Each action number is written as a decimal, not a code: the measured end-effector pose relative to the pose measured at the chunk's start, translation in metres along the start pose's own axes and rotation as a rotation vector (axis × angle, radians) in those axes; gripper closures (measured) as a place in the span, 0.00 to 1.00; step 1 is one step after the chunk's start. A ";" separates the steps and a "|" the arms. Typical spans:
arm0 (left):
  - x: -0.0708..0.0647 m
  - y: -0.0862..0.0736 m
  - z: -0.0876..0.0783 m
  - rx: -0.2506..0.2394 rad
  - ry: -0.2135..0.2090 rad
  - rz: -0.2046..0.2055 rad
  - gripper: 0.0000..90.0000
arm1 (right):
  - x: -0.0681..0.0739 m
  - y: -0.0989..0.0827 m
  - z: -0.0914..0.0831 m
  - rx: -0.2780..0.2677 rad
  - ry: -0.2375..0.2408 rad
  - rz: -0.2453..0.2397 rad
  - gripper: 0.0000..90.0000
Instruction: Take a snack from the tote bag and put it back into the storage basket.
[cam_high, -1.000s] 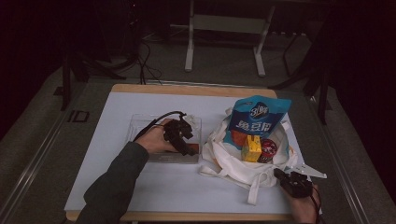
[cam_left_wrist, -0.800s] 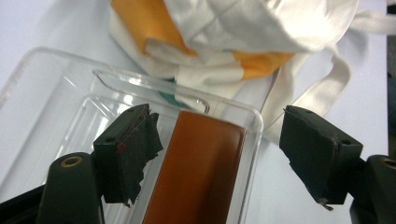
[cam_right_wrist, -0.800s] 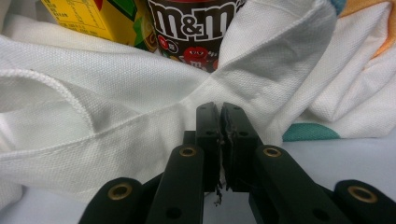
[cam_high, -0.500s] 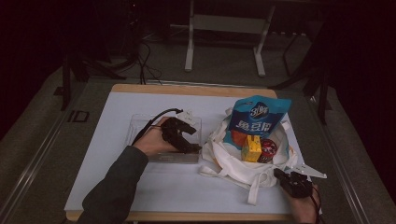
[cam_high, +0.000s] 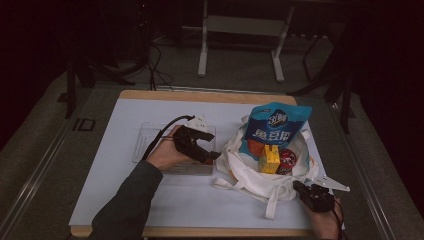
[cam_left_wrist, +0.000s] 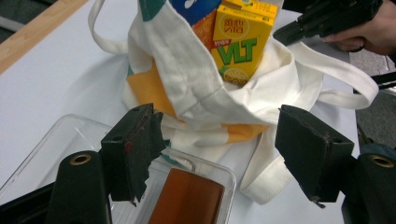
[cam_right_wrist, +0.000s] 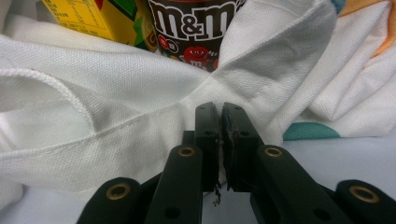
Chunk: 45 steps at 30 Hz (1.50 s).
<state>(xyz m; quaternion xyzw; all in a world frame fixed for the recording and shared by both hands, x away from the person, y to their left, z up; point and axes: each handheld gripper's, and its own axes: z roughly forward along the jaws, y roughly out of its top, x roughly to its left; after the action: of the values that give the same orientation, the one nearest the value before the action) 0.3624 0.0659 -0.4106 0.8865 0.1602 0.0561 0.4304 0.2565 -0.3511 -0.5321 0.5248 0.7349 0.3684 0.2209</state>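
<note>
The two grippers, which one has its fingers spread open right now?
The left gripper, over the clear tray, has its fingers wide apart. The right gripper, at the tote bag, has them pressed together.

On the table (cam_high: 115, 200), the tray (cam_high: 145, 140) lies left of the bag (cam_high: 250, 175), which holds 3 packs.

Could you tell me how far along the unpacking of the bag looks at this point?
Done: one brown item lies in the clear tray. In hand: the left claw hangs open over the tray; the right claw is shut at the bag edge. Left: blue pouch, yellow carton, M&M's pack in the bag.
</note>
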 end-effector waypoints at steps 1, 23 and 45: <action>-0.001 0.001 0.000 -0.007 0.000 -0.006 0.32 | 0.000 0.000 0.000 0.000 0.000 0.000 0.94; -0.021 0.022 0.026 -0.076 -0.021 0.008 0.28 | 0.000 0.000 0.000 0.001 0.000 0.005 0.94; -0.041 0.052 0.089 -0.032 -0.072 0.064 0.34 | 0.000 0.000 0.000 -0.002 0.000 0.006 0.94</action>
<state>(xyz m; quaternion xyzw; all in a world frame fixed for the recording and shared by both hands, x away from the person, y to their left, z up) 0.3575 -0.0438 -0.4237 0.8856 0.1151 0.0404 0.4481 0.2568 -0.3514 -0.5322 0.5268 0.7330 0.3697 0.2204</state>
